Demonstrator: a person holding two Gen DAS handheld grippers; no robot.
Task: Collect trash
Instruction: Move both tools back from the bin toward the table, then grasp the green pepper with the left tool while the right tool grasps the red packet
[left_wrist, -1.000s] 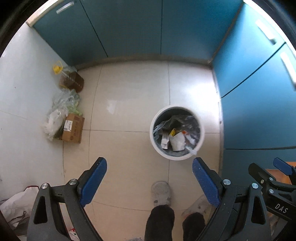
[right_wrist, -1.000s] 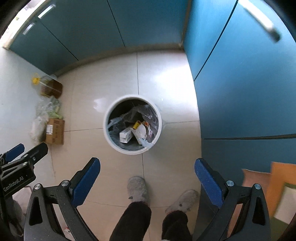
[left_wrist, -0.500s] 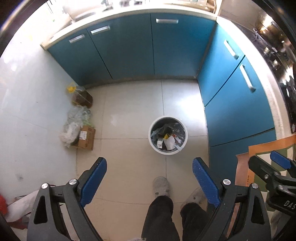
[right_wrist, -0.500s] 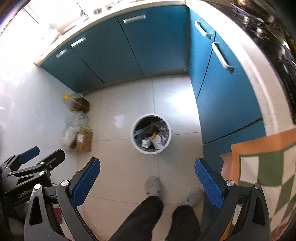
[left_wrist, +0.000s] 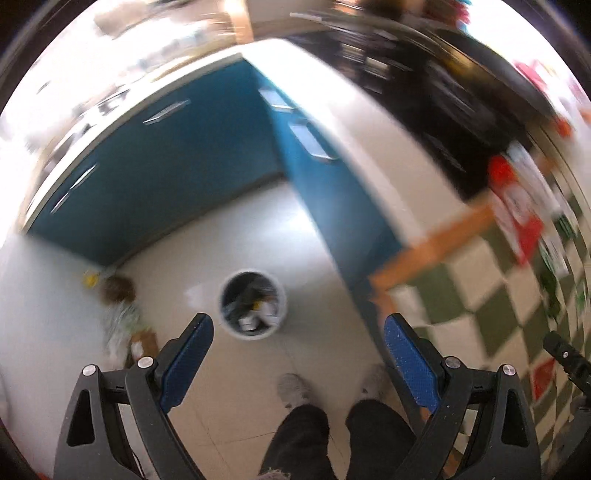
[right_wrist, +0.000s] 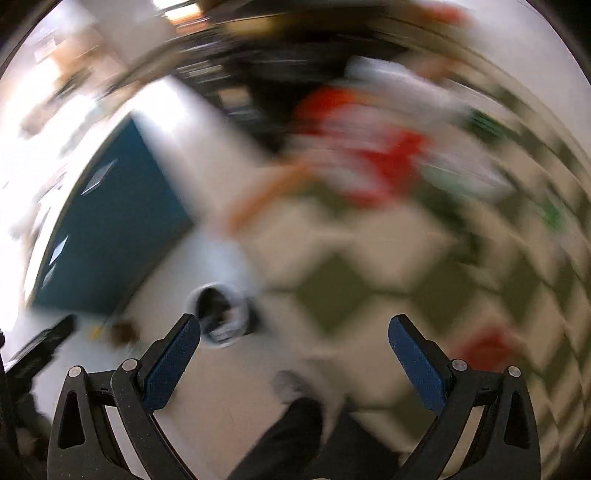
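Both cameras have swung up and rightward since the earlier frames, away from the bin. Nearest, the left gripper (left_wrist: 298, 345) and right gripper (right_wrist: 294, 341) gape wide, holding nothing. Below, the round white trash bin (left_wrist: 252, 303) stands on pale floor tiles (left_wrist: 240, 236), holding wrappers. Farther off, a green-and-cream checked tablecloth (left_wrist: 491, 295) carries red-and-white packaging (left_wrist: 517, 206), blurred. Swinging this fast risks a mis-aimed grab or knocking items off.

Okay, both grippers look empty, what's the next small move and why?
Probably swing the right gripper toward the red-and-white wrappers on the checkered cloth. Both sets of jaws stand open and empty, and the bin already holds trash; heavy blur hides exact positions.
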